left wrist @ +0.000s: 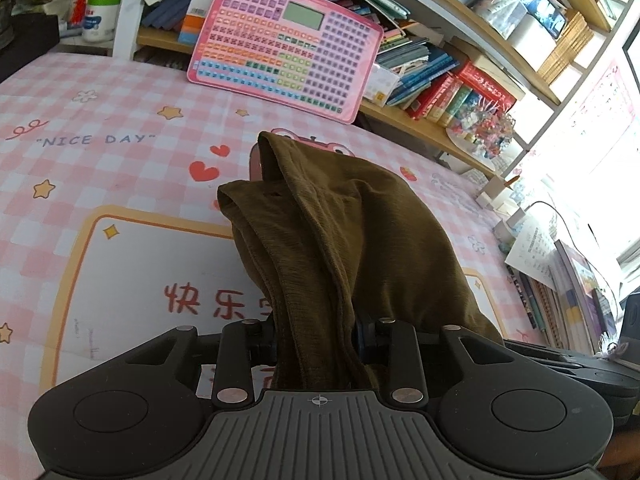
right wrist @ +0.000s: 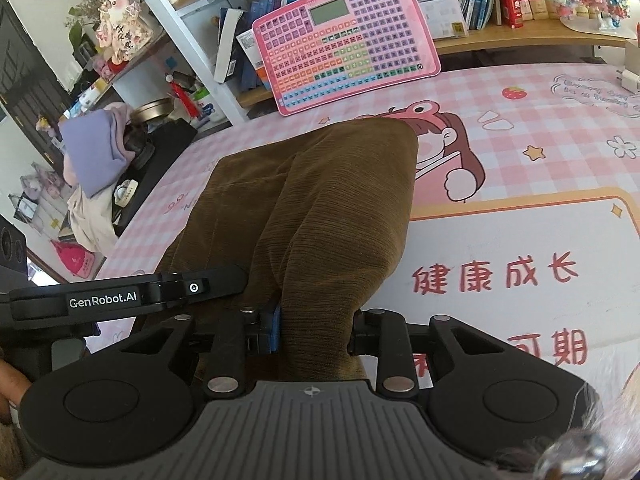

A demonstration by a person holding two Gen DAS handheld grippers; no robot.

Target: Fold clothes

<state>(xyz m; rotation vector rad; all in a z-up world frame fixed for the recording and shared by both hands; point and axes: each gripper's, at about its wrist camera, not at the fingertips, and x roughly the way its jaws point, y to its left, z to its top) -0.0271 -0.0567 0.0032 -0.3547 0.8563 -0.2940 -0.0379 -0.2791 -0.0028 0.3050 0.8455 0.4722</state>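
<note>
Both the left gripper (left wrist: 316,340) and right gripper (right wrist: 316,330) are pinching the brown garment (right wrist: 320,200), which is stretching lengthwise ahead toward the table's (right wrist: 520,232) far edge.

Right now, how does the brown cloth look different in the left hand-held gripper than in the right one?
In the left hand-held gripper the brown cloth is bunched into several narrow folds with a seamed edge showing. In the right hand-held gripper it spreads in a broad, smoother sheet. Both grippers are clamped on the same garment above the pink checked table cover.

garment (left wrist: 340,248) – 1 | grippers – 2: left gripper (left wrist: 316,344), right gripper (right wrist: 316,332) | pink keypad board (left wrist: 284,40) – 1
</note>
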